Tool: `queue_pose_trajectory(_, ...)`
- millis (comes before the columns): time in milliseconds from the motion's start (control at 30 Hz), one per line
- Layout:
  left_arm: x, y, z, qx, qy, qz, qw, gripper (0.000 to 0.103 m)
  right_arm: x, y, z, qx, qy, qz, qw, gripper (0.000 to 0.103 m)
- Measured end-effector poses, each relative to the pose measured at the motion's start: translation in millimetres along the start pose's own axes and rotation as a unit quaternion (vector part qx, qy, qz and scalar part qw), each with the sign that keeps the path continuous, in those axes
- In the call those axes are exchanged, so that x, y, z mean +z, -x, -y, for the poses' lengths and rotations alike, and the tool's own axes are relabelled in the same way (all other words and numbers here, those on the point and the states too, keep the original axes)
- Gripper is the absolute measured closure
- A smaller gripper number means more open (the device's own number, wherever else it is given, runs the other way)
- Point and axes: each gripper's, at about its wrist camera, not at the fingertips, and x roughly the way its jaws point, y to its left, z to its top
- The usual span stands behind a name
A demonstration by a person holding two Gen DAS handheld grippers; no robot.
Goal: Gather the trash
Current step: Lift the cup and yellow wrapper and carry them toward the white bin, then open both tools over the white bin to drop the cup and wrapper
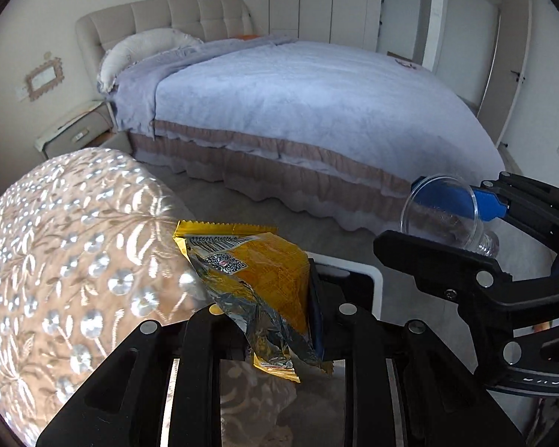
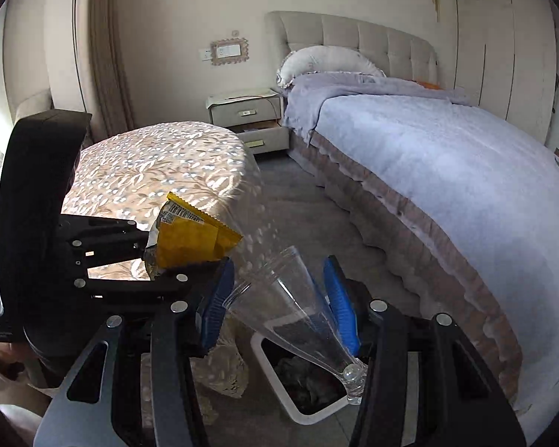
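A crumpled yellow and silver snack wrapper (image 1: 257,279) sticks up between the black fingers of my left gripper (image 1: 272,316), which is shut on it. At the right of that view, my right gripper (image 1: 428,216) grips a clear plastic cup (image 1: 439,212) between its blue pads. The right wrist view has the clear plastic cup (image 2: 290,309) lying tilted between the pads of my right gripper (image 2: 279,298), mouth towards upper left. My left gripper (image 2: 167,257) comes in from the left with the wrapper (image 2: 190,238). A white-rimmed bin (image 2: 264,357) (image 1: 376,283) stands on the floor below both grippers.
A round table under a floral lace cloth (image 1: 56,260) (image 2: 160,164) stands to the left, close to the grippers. A bed with a lilac cover (image 1: 316,111) (image 2: 466,186) fills the right. A nightstand (image 2: 246,111) with an open lower drawer sits by the headboard. Grey floor lies between.
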Motion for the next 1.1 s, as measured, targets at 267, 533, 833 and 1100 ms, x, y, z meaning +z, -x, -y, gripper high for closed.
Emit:
queue_pose_trajectory(267, -6.1, -64.2, 29.3, -0.002, -0.001, -0.052, 0.9986, 0.081, -11.6, -43.7, 46.8, 0.021, -0.046, -0.020, 0.998, 0.052)
queue_pose_trajectory(533, -10.3, -128.6, 50.8, -0.031, 0.023, -0.090, 0.9952, 0.042, -31.5, -105.1, 81.6, 0.067, -0.099, -0.059, 0.991, 0.052)
queue_pose_trajectory(833, -11.3, -159.0, 42.5, -0.011, 0.020, -0.121, 0.9924, 0.005, -56.0, -133.2, 94.8, 0.077, -0.131, -0.097, 0.984, 0.004)
queue_pose_trajectory(1100, -2.9, -116.0, 49.2, -0.017, 0.002, -0.082, 0.9965, 0.005, -48.5, -85.2, 88.6, 0.024, -0.119, -0.041, 0.992, 0.004)
